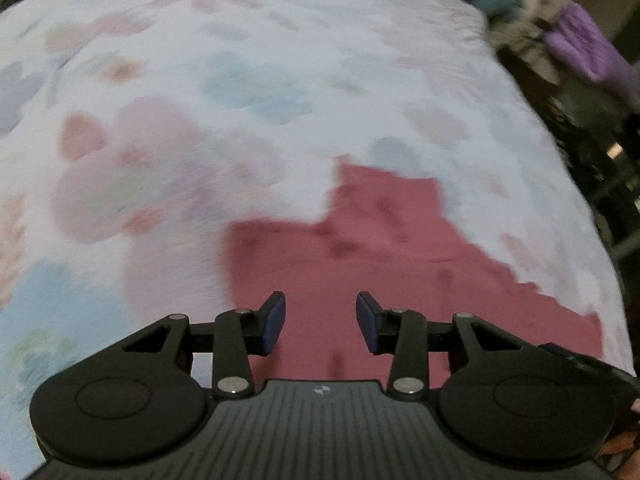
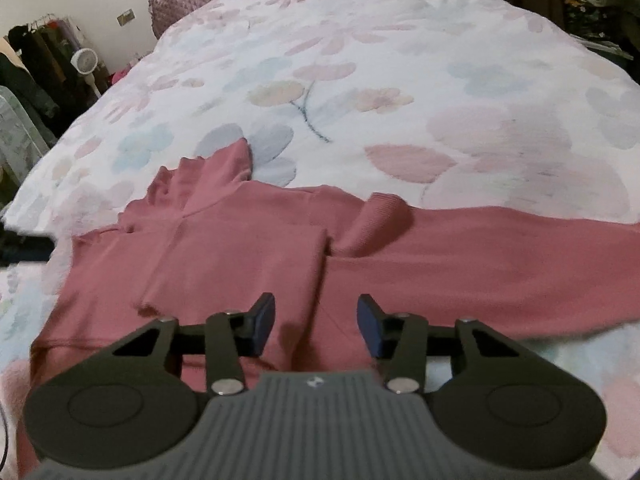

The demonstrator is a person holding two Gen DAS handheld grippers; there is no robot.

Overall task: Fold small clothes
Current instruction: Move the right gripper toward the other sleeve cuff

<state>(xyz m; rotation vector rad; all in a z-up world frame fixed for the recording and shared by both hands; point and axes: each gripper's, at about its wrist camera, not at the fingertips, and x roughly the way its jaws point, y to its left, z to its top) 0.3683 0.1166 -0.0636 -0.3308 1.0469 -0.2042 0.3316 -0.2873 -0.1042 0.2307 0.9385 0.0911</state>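
pink top (image 2: 248,256) flat on floral duvet (image 2: 400,92), far half bare

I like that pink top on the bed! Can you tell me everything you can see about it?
The top is dusty pink, of soft ribbed-looking knit. It lies spread flat on the flowered quilt, partly folded: one panel is turned over its middle, a ribbed cuff rests on top, and a wavy-edged part sticks out toward the pillow end. Nothing holds it; both tools hang above it with jaws apart.
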